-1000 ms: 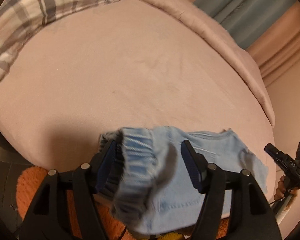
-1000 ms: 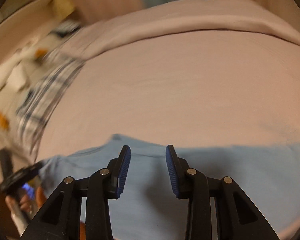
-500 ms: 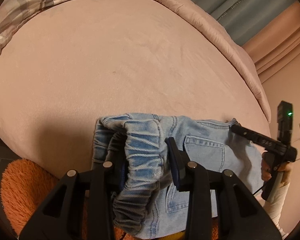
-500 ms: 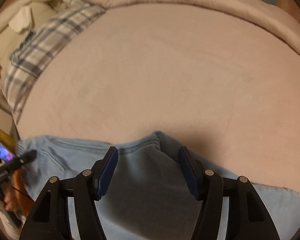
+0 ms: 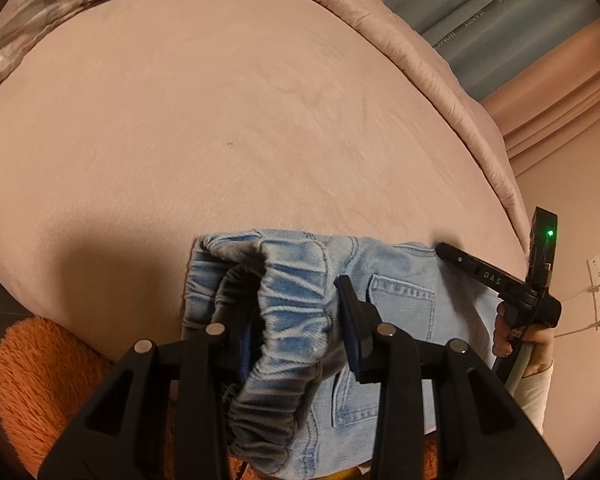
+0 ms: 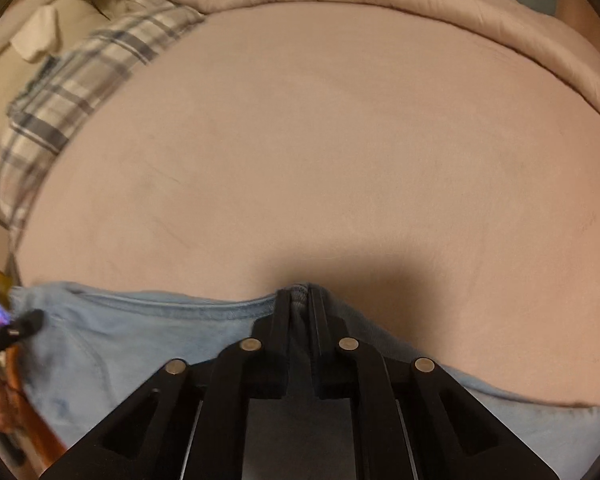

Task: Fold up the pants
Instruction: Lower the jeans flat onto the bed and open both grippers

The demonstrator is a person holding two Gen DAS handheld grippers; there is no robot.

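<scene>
Between both grippers' fingers, pants (image 5: pixel 384 280), left gripper (image 5: pixel 296 320), right gripper (image 6: pixel 299 300)

The pants (image 5: pixel 384 296) were pale blue denim, stitched and gathered at the waistband. The bed (image 5: pixel 220 120) wore matt, velvety pink cloth. At lower left, the rug (image 5: pixel 40 368) looked shaggy orange.

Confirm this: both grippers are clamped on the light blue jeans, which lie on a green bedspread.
Not quite. The bedspread is pink, as the right wrist view shows. The left gripper and right gripper are both clamped on the light blue jeans.
</scene>
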